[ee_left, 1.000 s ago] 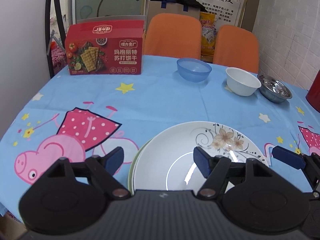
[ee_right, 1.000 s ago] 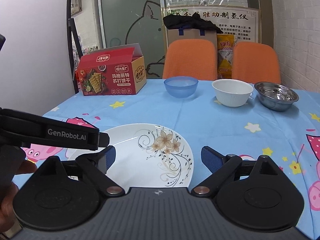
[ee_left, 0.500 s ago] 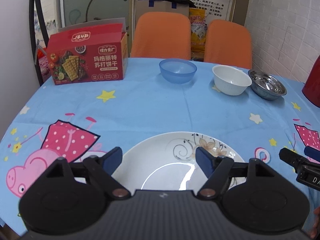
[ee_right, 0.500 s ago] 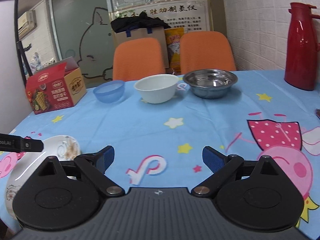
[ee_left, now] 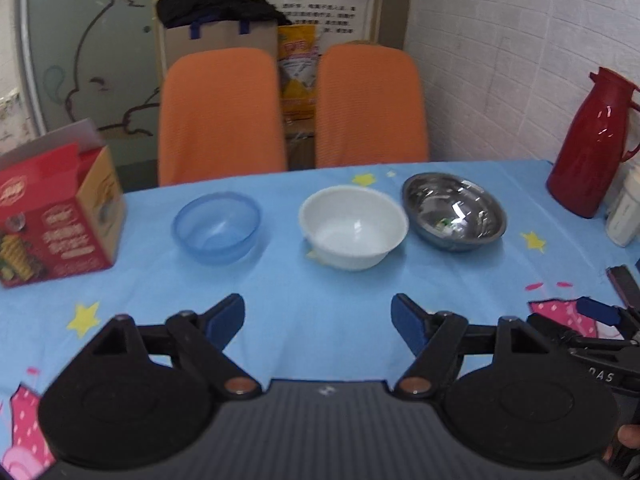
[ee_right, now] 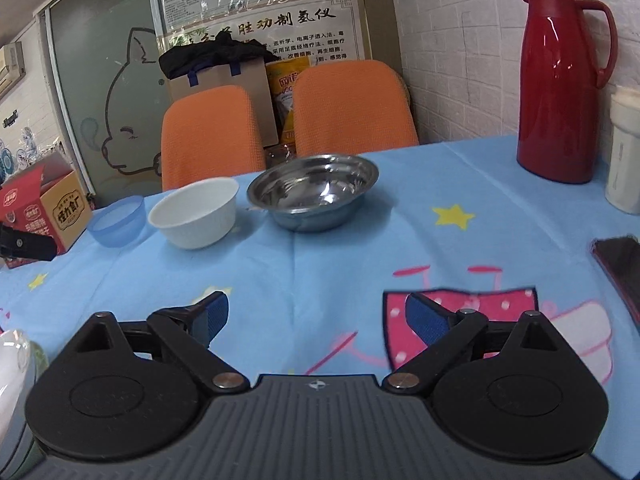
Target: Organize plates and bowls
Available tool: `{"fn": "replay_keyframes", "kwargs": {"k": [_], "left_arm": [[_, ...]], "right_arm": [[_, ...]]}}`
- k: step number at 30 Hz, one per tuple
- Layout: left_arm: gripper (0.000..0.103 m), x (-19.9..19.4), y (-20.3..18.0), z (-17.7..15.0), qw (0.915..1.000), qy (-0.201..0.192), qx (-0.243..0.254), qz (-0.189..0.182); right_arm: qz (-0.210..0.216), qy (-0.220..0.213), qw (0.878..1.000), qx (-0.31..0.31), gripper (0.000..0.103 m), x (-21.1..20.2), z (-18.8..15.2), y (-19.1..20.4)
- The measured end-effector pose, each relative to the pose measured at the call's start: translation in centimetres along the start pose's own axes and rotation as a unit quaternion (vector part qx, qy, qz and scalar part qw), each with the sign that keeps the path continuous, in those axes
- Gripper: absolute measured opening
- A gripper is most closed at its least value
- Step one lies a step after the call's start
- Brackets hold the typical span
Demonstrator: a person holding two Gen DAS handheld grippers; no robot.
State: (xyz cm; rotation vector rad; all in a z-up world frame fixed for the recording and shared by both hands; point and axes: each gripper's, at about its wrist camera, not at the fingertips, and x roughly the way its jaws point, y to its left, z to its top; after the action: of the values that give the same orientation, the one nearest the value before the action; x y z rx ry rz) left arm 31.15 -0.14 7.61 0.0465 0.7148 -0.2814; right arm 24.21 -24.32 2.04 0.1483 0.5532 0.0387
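Observation:
Three bowls stand in a row at the far side of the table: a blue plastic bowl (ee_left: 216, 228), a white bowl (ee_left: 352, 232) and a steel bowl (ee_left: 454, 216). My left gripper (ee_left: 318, 320) hovers open in front of the white bowl, short of it, with only tablecloth between its pads. The right gripper (ee_right: 318, 314) is open too, over the cloth, with the steel bowl (ee_right: 312, 190) ahead and the white bowl (ee_right: 194, 212) and blue bowl (ee_right: 118, 220) to its left. A white plate's edge (ee_right: 12, 360) shows at the lower left of the right wrist view.
A red cracker box (ee_left: 56, 216) stands at the left, a red thermos (ee_left: 588, 144) and a white container (ee_left: 624, 216) at the right. A dark flat object (ee_right: 620, 264) lies near the right edge. Two orange chairs (ee_left: 220, 112) stand behind the table (ee_left: 320, 280).
Both grippers have left the stacked plates and swung right, toward the bowls. The plates have dropped out of the left wrist view, and the bowls loom larger. Both grippers stay open.

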Motion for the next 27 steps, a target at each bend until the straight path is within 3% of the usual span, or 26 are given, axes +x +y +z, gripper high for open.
{"fn": "replay_keyframes", "kwargs": {"k": [4,8,15,19,21,25,27], "left_arm": [[0.074,5.6,-3.6,5.4,0.9975,0.008,0.03,-0.064],[0.074,13.2,-6.1,9.4,0.994,0.043,0.029,-0.096],[0.073,22.8,-8.5,11.1,0.9901,0.105,0.038,-0.085],[0.067,24.8,-9.1,10.4,0.9873,0.13,0.052,-0.076],[0.053,25.0,-9.6,10.1,0.9861,0.132,0.063,-0.078],[0.041,24.7,-10.7,9.8,0.9848,0.127,0.089,-0.077],[0.037,24.6,-11.2,9.5,0.9834,0.13,0.098,-0.081]], "right_arm": [[-0.01,-0.007,1.0,0.003,0.103,3.0,3.9,-2.2],[-0.018,0.009,1.0,0.022,0.103,7.1,6.7,-4.2],[-0.025,0.064,0.996,0.058,0.103,13.8,7.6,-5.5],[-0.019,0.083,0.995,0.06,0.103,15.7,7.2,-4.9],[-0.018,0.078,0.996,0.045,0.103,16.0,7.2,-4.3],[-0.016,0.077,0.997,0.008,0.103,15.9,7.2,-3.4],[-0.009,0.08,0.997,-0.004,0.093,15.9,7.3,-3.1]]}}
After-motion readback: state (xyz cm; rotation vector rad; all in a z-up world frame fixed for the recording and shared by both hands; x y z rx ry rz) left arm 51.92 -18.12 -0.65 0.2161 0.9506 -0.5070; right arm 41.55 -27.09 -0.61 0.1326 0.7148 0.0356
